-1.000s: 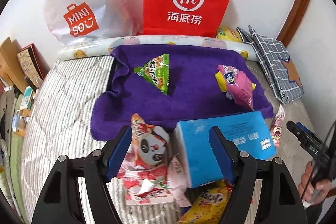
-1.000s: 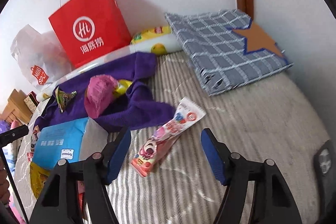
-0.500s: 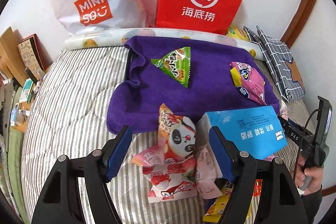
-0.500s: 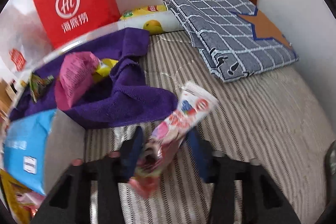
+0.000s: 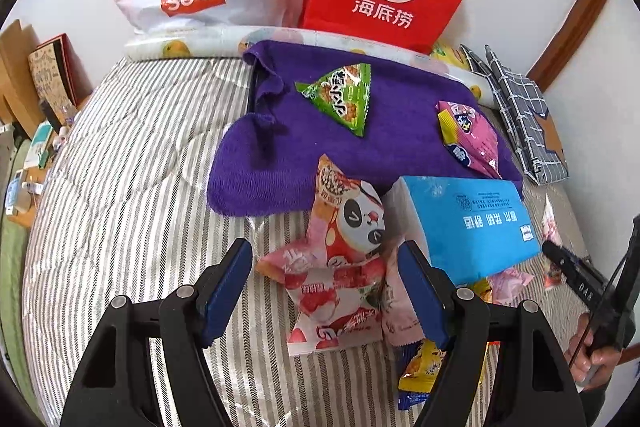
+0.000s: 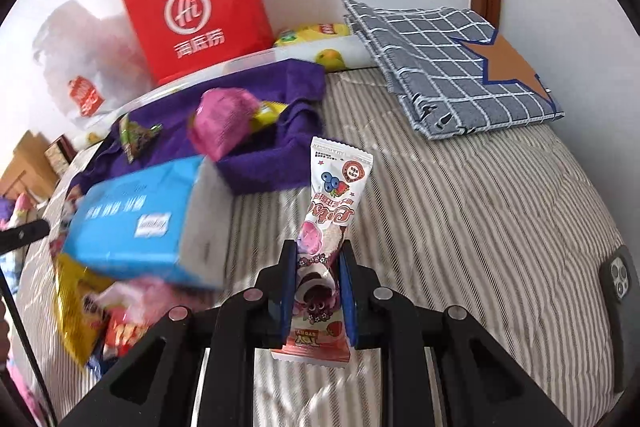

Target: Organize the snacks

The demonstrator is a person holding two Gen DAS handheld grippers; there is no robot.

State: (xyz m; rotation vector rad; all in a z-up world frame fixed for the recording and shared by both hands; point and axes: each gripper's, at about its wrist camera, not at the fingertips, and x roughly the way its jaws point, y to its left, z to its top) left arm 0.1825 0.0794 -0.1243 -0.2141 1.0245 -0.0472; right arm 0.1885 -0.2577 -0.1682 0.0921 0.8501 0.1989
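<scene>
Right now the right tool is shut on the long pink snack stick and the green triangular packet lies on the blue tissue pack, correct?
Not quite. The right tool does grip the long pink snack stick, but the left wrist view shows the green triangular packet on the purple towel, not the blue tissue pack.

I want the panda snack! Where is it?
In the left wrist view, the panda snack lies on the striped bed just ahead of the open left gripper, between the purple towel and the blue tissue pack.
</scene>
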